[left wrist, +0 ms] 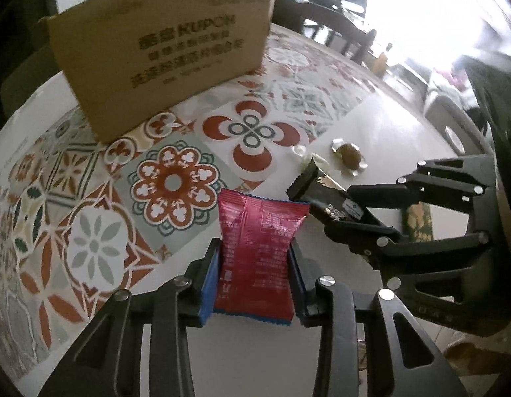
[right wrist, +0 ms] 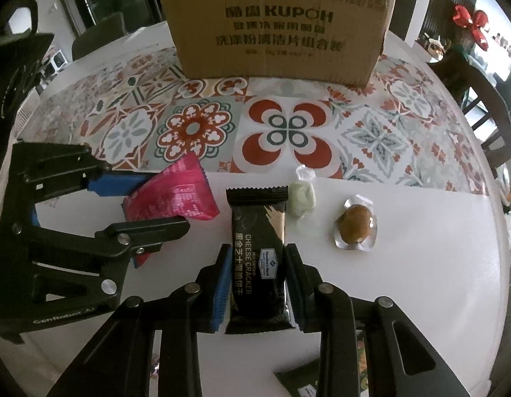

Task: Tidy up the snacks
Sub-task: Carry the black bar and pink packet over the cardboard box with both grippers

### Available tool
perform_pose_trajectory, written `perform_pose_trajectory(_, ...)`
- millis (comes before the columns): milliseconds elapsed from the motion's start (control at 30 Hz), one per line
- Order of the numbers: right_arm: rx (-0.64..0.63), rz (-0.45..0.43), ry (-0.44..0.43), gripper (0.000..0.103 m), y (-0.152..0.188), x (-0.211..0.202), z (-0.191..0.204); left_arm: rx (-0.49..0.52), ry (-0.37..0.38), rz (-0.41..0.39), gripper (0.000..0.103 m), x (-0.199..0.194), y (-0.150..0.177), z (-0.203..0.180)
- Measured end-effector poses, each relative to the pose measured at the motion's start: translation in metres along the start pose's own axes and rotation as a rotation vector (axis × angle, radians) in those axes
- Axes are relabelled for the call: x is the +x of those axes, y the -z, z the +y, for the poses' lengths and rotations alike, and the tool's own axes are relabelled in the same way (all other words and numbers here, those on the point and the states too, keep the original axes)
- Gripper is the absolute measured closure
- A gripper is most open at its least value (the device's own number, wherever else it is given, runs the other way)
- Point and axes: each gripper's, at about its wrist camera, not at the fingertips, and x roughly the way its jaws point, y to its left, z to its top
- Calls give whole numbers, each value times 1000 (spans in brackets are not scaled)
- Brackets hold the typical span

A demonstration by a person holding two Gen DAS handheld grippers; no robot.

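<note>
The left gripper (left wrist: 255,264) pinches a crinkly red foil snack packet (left wrist: 258,248), its blue pads pressed against both long edges. From the right wrist view that same red packet (right wrist: 176,195) sits at about nine o'clock, with the left gripper reaching in from the left edge.

The right gripper (right wrist: 257,274) is clamped on a long black cheese-cracker packet (right wrist: 257,258) with white lettering, its pads tight against both sides. The packet runs towards twelve o'clock over the white tabletop (right wrist: 404,281).

Touching the cracker packet's far corner, at about one o'clock from it, lies a pale green sweet in a clear wrapper (right wrist: 301,198). Further along at three o'clock, apart from it, sits a brown round snack sealed in clear plastic (right wrist: 354,225).

At twelve o'clock an open brown cardboard box printed "KUPOH" (right wrist: 275,33) stands on a patterned mat of red, grey and green tile motifs (right wrist: 285,135). Part of a dark green packet (right wrist: 305,383) shows at six o'clock.
</note>
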Motion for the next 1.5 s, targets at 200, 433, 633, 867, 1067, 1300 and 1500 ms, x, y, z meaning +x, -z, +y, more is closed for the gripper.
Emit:
perform_pose_trajectory(200, -16, -42, -13, 71, -6, -16, 1, -101, -44, -48, 66, -21, -4, 1)
perform_pose_trajectory(433, -32, -95, -34, 71, -12, -39, -1, -156, -92, -108, 66, -47, -8, -5)
perform_pose_trajectory(633, -40, -161, -41, 71, -22, -63, -6, -217, -133, -176, 66, -73, -15, -11)
perform_pose_trajectory(867, -37, -245, -69, 71, -41, -93, -16, -280, -155, -263, 67, -101, -33, -14)
perform_pose_trajectory(1067, -54, -331, -63, 71, -63, -114, -24, -295, -214, -342, 67, -122, -56, -12)
perform_pose_trajectory(1300, -65, -420, -69, 71, -99, -133, -37, -298, -269, -423, 67, -140, -87, -5)
perform_pose_trajectory(1500, -74, -459, -86, 71, -130, -139, -46, -318, -297, -452, 67, -144, -112, 8)
